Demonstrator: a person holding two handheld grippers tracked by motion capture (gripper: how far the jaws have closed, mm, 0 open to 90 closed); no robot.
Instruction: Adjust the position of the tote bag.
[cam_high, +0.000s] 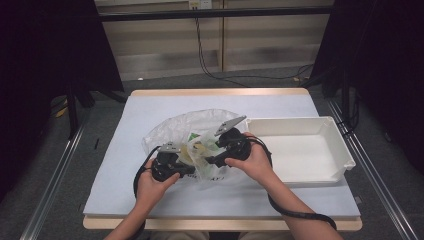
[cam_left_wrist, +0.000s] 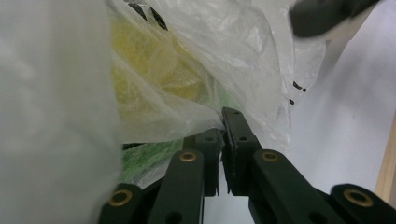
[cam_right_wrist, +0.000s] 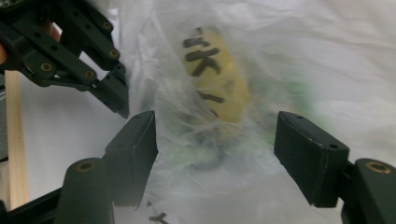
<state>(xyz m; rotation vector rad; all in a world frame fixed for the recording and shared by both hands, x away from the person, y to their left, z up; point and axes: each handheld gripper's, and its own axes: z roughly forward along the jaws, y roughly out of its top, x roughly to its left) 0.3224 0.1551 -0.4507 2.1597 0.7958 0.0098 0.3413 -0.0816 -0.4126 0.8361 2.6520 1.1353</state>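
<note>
A clear plastic bag (cam_high: 192, 137) with yellow and green packets inside lies mid-table on a pale blue mat (cam_high: 125, 165), just left of an empty white tray (cam_high: 345, 150). The left gripper (cam_high: 186, 171) pinches the bag's film; the right gripper (cam_high: 209, 161) gapes wide, holding nothing. Dark curtains flank the table.

Grey floor (cam_high: 250, 82), dark curtains (cam_high: 45, 55)

Recording lab: black curtains (cam_high: 45, 60), cabled rig table (cam_high: 150, 107).
</note>
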